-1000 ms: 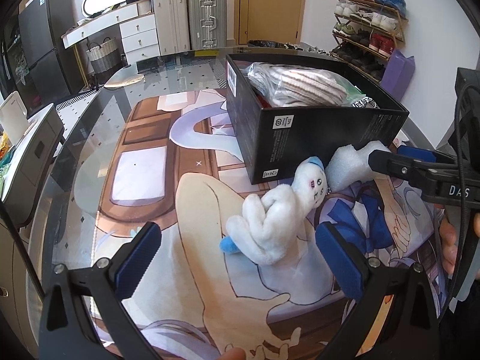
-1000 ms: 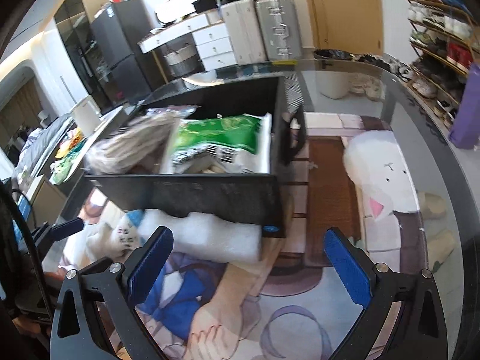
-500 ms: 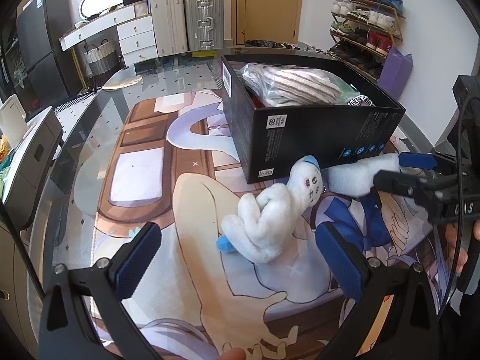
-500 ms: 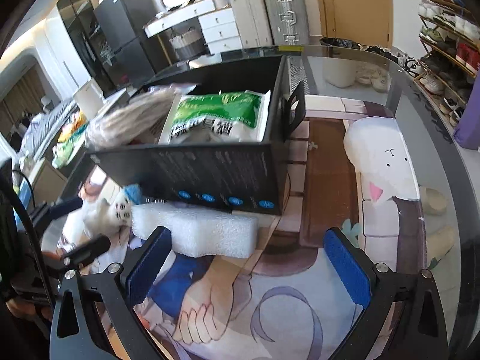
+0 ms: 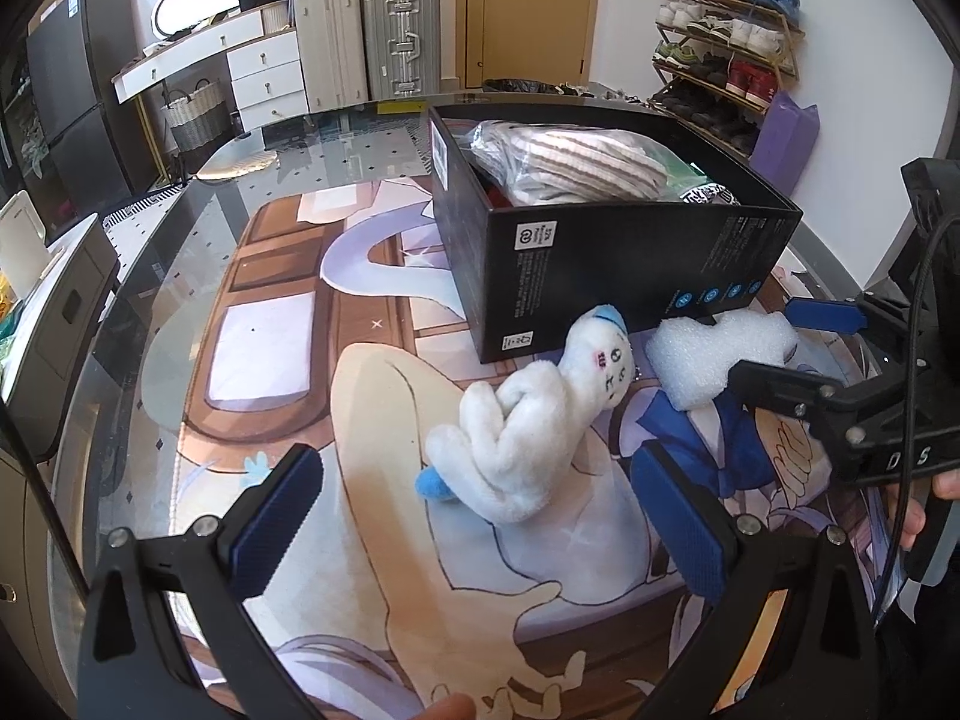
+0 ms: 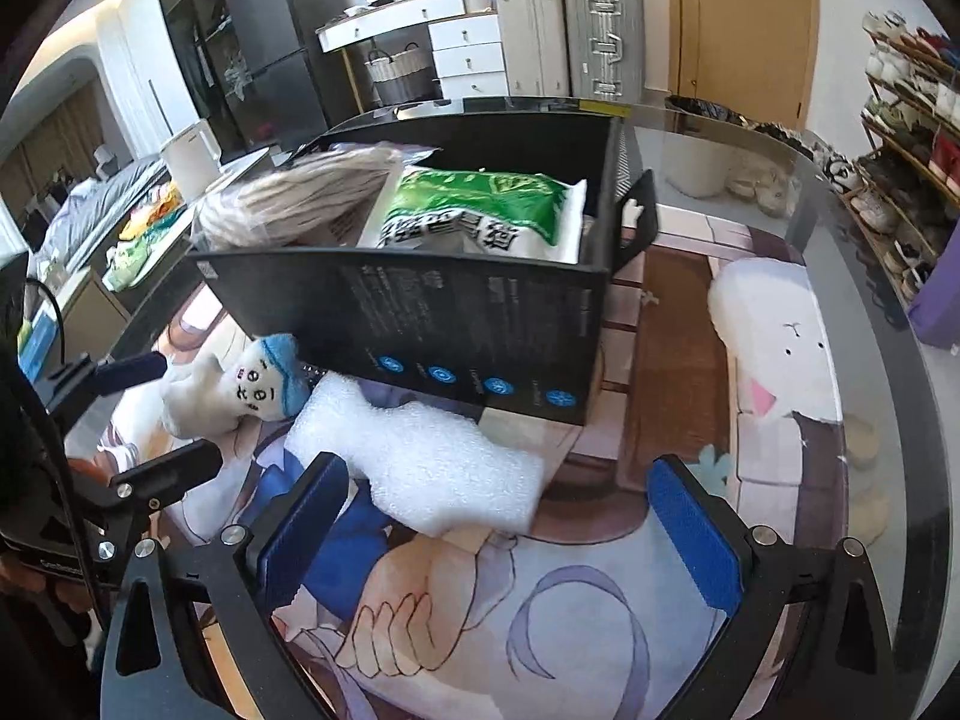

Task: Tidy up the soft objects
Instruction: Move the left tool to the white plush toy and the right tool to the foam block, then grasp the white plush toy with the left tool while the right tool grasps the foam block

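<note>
A white plush toy [image 5: 528, 420] with a blue cap lies on the printed mat, just ahead of my open left gripper [image 5: 480, 516] and in line with the gap between its blue pads. Right of the toy lies a white foam piece [image 5: 714, 354], close against the black box [image 5: 600, 252]. In the right wrist view the foam piece [image 6: 432, 468] sits just beyond my open right gripper [image 6: 501, 534], its near end by the left pad. The plush toy [image 6: 240, 390] rests left of it. The box [image 6: 450, 324] holds a striped fabric bundle [image 5: 564, 162] and a green packet [image 6: 480, 204].
The printed mat [image 5: 372, 468] covers a round glass table whose rim [image 6: 870, 252] curves along the right. A hand [image 5: 924, 510] holds the right gripper. Suitcases [image 5: 396, 36], drawers and a shoe rack [image 5: 726, 42] stand beyond the table.
The right gripper has drawn back and lowered toward the foam, which now lies just ahead of its pads. The left gripper has shifted slightly; the plush toy now sits more centred between its fingers.
</note>
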A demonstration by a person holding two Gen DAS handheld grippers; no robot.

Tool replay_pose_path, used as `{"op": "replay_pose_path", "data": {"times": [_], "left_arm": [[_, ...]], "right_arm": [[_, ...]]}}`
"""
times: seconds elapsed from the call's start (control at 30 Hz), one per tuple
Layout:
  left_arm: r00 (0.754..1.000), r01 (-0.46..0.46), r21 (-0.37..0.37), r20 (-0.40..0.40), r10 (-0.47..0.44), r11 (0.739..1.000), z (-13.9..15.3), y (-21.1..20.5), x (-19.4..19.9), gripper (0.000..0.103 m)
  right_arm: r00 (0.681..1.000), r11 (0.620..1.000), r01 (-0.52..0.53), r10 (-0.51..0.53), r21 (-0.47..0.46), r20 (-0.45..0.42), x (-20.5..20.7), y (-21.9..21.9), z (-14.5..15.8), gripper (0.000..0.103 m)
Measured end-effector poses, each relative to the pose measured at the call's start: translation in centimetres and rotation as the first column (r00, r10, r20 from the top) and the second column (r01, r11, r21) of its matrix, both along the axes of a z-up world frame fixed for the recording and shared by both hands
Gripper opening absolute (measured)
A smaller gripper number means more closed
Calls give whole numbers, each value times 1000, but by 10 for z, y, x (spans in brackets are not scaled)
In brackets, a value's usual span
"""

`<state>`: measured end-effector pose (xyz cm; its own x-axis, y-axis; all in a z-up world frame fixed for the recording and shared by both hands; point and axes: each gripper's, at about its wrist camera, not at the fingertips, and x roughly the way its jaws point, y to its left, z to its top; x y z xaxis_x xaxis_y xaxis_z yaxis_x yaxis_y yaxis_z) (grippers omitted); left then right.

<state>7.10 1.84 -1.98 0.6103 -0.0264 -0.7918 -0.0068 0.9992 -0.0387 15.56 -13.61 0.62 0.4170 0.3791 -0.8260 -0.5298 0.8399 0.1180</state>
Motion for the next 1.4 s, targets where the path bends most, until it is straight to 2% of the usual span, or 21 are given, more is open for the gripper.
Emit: {"op": "replay_pose_path", "data": {"times": [0.1, 0.23, 0.37, 0.5, 0.6, 0.7, 0.83, 0.93, 1.0, 1.17, 1.4], "left_arm": [[1000, 7, -2, 4, -7, 1000, 0, -1, 0, 103], [1000, 18, -2, 11, -18, 1000, 1, -3, -1, 102], [1000, 23, -6, 14, -23, 1000, 1, -3, -1, 102], [1000, 20, -11, 18, -20, 1000, 2, -3, -1, 102], [1000, 14, -17, 23, -14, 1000, 1, -1, -2, 98], [1000, 22, -32, 16, -21, 999, -1, -1, -1, 87], [999, 37, -47, 9, -36, 998, -3, -2, -1, 63], [998, 66, -55, 18, -65, 996, -1, -5, -3, 50], [996, 83, -57, 26, -82, 995, 1, -8, -5, 47], [993, 114, -45, 41, -113, 992, 4, -15, -6, 29], [991, 126, -45, 60, -123, 991, 9, -16, -9, 24]], "right_arm": [[1000, 1000, -19, 19, -3, 10, -2, 4, -1, 98], [999, 999, -39, 39, 0, 12, -4, 7, 0, 82], [998, 998, -58, 58, 2, 23, -7, 9, 3, 59], [995, 997, -81, 82, -18, 55, -11, 9, 7, 56], [994, 995, -93, 94, -18, 57, -13, 10, 8, 56], [993, 995, -98, 99, -25, 57, -14, 10, 7, 56], [993, 994, -104, 105, -27, 57, -15, 9, 7, 56], [993, 994, -108, 110, -30, 53, -15, 11, 6, 56], [992, 993, -112, 114, -34, 53, -16, 12, 5, 56], [991, 992, -124, 126, -35, 52, -17, 14, 5, 56], [989, 991, -132, 134, -35, 55, -18, 12, 6, 56]]}}
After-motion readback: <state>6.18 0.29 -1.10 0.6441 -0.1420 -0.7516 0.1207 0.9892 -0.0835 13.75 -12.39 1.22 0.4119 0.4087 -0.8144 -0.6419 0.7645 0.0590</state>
